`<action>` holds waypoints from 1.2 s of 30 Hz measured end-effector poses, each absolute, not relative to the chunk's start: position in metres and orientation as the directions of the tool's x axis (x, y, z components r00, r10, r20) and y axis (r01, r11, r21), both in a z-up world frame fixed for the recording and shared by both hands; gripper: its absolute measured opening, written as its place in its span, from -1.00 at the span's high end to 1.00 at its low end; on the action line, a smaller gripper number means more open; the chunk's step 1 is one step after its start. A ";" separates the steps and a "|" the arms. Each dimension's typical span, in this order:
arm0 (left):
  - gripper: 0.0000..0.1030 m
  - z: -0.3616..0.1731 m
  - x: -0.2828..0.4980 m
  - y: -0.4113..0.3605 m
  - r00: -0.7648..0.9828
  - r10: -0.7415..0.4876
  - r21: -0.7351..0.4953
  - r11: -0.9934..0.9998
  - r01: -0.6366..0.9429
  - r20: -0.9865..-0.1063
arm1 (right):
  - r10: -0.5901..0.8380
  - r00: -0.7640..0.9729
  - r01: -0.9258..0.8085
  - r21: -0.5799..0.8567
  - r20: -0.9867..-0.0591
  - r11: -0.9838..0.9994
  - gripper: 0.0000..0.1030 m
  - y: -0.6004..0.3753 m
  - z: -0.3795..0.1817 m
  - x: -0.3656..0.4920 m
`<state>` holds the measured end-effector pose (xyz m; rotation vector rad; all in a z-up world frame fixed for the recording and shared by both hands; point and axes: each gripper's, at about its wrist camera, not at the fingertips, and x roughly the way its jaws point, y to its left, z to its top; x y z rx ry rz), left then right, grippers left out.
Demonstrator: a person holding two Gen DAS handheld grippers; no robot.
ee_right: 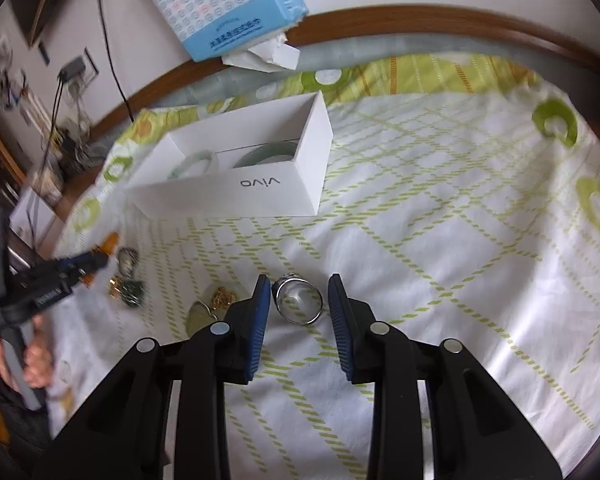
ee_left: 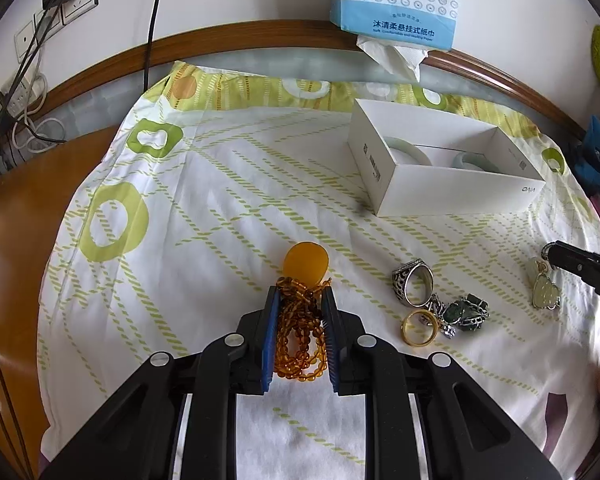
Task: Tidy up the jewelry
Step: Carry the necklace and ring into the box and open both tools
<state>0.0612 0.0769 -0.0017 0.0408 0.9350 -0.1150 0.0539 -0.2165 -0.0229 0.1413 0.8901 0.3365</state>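
Two views, itemised. Left wrist view: the left tool (ee_left: 300,294), lower centre, has its blue pads pressed in on a bunched amber bead necklace (ee_left: 300,336), whose round orange pendant (ee_left: 306,265) sticks out past the tips onto the green-patterned white cloth (ee_left: 204,208). Right of it lie a large silver ring (ee_left: 415,282), a gold ring (ee_left: 420,326) and a dark green stone pendant (ee_left: 466,312), close together, the gold ring just beside the pendant cluster. Further right, a pale jade pendant (ee_left: 545,291) lies under the tip of the right tool (ee_left: 556,252), seen at the right edge; its jaws cannot be judged here. In the upper right stands an open white box (ee_left: 440,184) holding two pale green bangles (ee_left: 410,152). A blue tissue pack (ee_left: 394,0) hangs at top centre; wall sockets (ee_left: 72,4) with cables sit upper left. Right wrist view: the right tool (ee_right: 299,282), lower centre, is spread apart, a silver ring (ee_right: 299,300) lying on the cloth between its tips, touching neither pad clearly. A pale pendant with gold chain (ee_right: 216,300) lies just left of the left finger. The white box, marked "vivo", sits upper left of centre with both bangles inside. At the left edge the left tool (ee_right: 96,260) appears blurred, a hand (ee_right: 36,360) below it.
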 end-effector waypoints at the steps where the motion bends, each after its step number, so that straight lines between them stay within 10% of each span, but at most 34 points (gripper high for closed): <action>1: 0.60 -0.002 0.061 0.076 0.591 -0.079 -0.011 0.993 0.118 -0.803 | 0.334 0.588 -0.234 0.241 -0.737 0.942 0.51 -0.215 -0.023 0.052; 26: 0.60 0.068 0.089 0.044 0.691 -0.197 -0.104 0.979 0.175 -0.695 | 0.508 0.649 -0.279 0.444 -0.566 0.851 0.51 -0.221 0.040 0.080; 36: 0.60 0.041 0.147 -0.005 0.655 -0.160 -0.057 0.983 0.175 -0.739 | 0.400 0.605 -0.253 0.310 -0.688 0.916 0.51 -0.174 0.018 0.141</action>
